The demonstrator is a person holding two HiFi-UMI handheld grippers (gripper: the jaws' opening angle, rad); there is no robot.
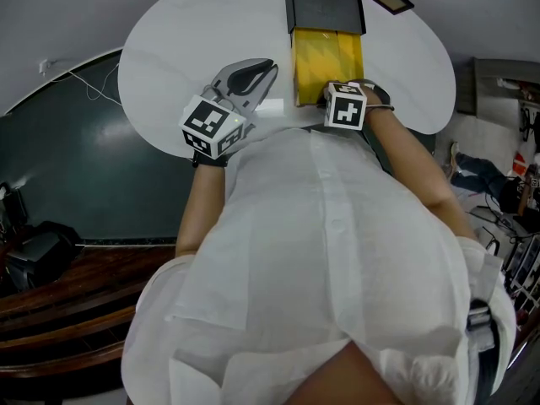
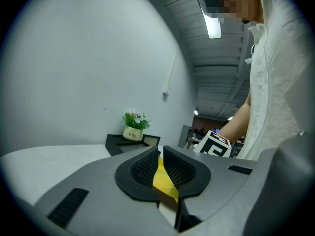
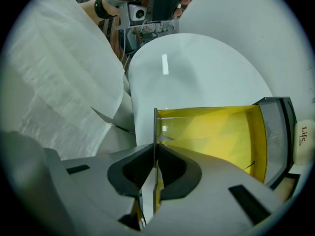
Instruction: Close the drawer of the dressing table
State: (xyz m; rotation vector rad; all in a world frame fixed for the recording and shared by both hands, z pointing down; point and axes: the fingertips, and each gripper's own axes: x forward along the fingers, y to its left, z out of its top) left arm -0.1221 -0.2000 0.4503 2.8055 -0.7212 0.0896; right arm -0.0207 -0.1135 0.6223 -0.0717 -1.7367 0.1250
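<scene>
Right claw [image 3: 155, 149] points steeply down and I'm clamped tight on the thin front panel [image 3: 155, 124] of the yellow drawer [image 3: 211, 136], pads pressing it from both sides. The drawer stands pulled out from the dark dressing table [image 1: 325, 7], hanging over the round white tabletop [image 1: 169, 66]. Left claw [image 2: 161, 154] hovers level beside it, jaws drawn together on nothing. A little potted plant [image 2: 134, 127] sits on the dressing table.

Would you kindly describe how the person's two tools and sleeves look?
The left tool and right tool are grey moulded shells with black textured pads and black slots. Each carries a white cube with black square markers. The person wears a white, short-sleeved buttoned shirt.
</scene>
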